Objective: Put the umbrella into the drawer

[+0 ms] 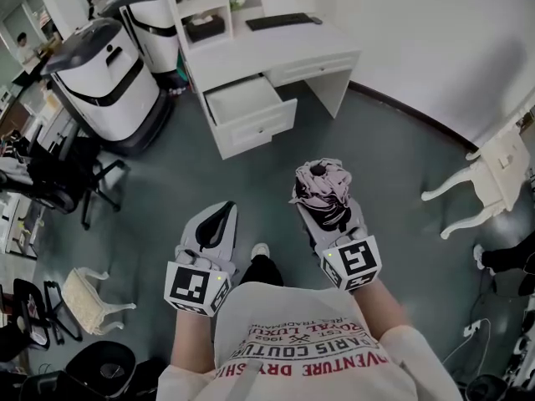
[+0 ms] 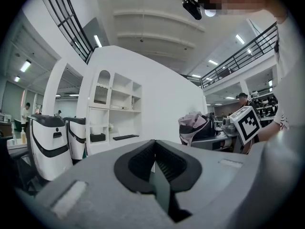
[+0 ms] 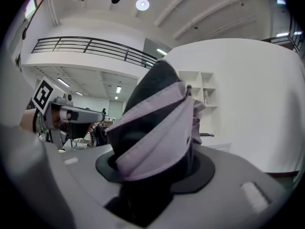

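A folded pink-and-black umbrella (image 1: 321, 184) sticks out forward from my right gripper (image 1: 324, 200), whose jaws are shut on it. In the right gripper view the umbrella (image 3: 157, 128) fills the middle between the jaws of the right gripper (image 3: 153, 171). My left gripper (image 1: 222, 215) is held beside it at the left, shut with nothing in it; its pads meet in a line in the left gripper (image 2: 153, 157) view. Ahead stands a white desk (image 1: 288, 47) with its top drawer (image 1: 244, 98) pulled open and looking bare inside. The umbrella (image 2: 195, 127) also shows at the right of the left gripper view.
A black keyboard (image 1: 282, 21) lies on the desk top. Two white-and-black machines (image 1: 104, 78) stand left of the desk. A black office chair (image 1: 67, 182) and a small white chair (image 1: 88, 301) are at the left, and a white table leg set (image 1: 485, 178) is at the right.
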Available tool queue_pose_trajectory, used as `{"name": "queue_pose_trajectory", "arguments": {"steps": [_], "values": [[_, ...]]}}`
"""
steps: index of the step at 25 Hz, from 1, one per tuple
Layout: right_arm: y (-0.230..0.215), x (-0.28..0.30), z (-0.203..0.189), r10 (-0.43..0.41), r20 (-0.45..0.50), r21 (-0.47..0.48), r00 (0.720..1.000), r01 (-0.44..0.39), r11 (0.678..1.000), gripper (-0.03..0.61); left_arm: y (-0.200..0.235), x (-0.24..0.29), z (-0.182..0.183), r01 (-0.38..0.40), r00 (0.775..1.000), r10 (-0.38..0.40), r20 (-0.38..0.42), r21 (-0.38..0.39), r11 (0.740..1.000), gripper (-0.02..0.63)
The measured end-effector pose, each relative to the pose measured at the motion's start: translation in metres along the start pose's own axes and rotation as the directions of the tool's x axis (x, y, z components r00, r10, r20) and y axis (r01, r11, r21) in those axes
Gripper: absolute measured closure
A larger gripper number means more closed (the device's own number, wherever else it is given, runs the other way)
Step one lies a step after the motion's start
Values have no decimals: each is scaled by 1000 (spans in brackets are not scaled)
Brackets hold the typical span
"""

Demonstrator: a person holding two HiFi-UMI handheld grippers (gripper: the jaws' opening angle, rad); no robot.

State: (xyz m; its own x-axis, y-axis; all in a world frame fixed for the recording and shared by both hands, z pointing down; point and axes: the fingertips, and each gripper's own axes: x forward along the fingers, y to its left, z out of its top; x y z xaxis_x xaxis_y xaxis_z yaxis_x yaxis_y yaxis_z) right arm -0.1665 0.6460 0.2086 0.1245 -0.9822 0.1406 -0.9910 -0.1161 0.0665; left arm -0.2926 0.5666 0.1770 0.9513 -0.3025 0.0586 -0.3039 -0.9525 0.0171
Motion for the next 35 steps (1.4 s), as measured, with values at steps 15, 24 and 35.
{"name": "queue_pose_trajectory", "arguments": {"steps": [15,24,35], "values": [[-54,185,-9,-6,-78,36,997,9,999,357,151,131,-23,6,999,-8,-42,-59,998,611],[-113,373,22,-15,-103,22,995,18,1000,356,303,270,2,33,998,-36,-47,-65,997,611],[-158,509,10,50,-185,12,981,-48,999,353,395,366,-19,8,996,-18,-91,-103,995,611]]}}
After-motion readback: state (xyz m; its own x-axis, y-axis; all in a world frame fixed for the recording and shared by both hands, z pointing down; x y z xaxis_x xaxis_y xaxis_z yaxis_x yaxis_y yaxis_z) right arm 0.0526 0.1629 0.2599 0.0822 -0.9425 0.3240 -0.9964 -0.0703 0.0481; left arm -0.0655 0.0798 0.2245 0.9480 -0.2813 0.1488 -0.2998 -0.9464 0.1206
